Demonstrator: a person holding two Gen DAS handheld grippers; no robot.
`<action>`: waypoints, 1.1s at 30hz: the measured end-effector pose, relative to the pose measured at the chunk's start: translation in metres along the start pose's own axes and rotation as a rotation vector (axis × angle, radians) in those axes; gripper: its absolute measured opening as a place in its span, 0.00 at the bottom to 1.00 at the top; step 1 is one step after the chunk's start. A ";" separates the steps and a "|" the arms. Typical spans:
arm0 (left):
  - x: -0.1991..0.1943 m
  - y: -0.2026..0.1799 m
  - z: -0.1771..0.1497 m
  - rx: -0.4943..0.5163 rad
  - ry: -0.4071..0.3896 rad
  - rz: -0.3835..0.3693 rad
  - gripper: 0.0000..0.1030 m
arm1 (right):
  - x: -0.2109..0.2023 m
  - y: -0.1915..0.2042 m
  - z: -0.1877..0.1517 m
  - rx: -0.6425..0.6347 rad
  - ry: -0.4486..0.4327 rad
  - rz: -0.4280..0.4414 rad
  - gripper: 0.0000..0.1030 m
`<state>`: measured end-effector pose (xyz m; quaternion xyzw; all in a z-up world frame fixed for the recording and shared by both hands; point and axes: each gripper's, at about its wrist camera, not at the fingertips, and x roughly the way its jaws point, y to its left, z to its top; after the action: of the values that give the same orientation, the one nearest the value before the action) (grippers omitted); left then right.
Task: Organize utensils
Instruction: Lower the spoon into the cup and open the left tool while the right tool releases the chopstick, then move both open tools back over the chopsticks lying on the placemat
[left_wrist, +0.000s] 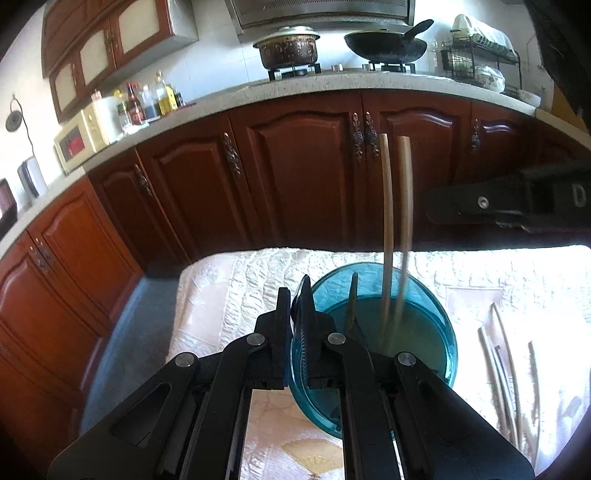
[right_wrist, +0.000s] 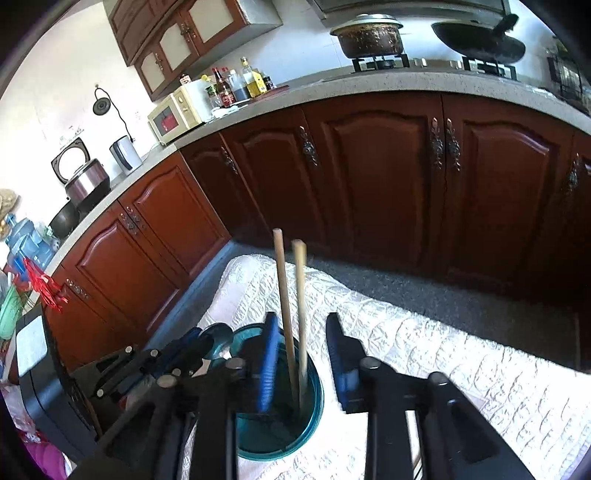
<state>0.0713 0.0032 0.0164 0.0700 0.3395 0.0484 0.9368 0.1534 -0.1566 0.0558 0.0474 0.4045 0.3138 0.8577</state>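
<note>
Your left gripper (left_wrist: 295, 314) pinches the rim of the blue cup (left_wrist: 439, 332), steadying it near the table's (left_wrist: 221, 295) far left corner so it won't tip. Your right gripper (right_wrist: 303, 354) stands spread above the cup, with the two chopsticks (right_wrist: 291, 314) upright between its fingers but not pressed (they look dropped in, leaning on the wall). More utensils (left_wrist: 506, 369) lie on the cloth to the cup's right, still to be gathered.

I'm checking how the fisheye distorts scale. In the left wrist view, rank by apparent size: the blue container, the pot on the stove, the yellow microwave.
1. Blue container, though nearness to the camera inflates it.
2. Pot and microwave look alike in size; I won't rank them.
</note>
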 end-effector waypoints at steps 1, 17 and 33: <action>0.000 0.001 0.001 -0.006 0.004 -0.006 0.10 | -0.001 -0.001 -0.001 0.003 0.001 0.003 0.25; -0.036 0.008 0.000 -0.109 0.034 -0.120 0.39 | -0.033 -0.014 -0.046 0.028 0.010 -0.066 0.31; -0.064 -0.028 -0.013 -0.107 0.061 -0.222 0.50 | -0.072 -0.030 -0.095 0.070 -0.007 -0.222 0.37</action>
<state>0.0157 -0.0324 0.0422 -0.0194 0.3704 -0.0357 0.9280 0.0649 -0.2382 0.0300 0.0332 0.4151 0.2025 0.8863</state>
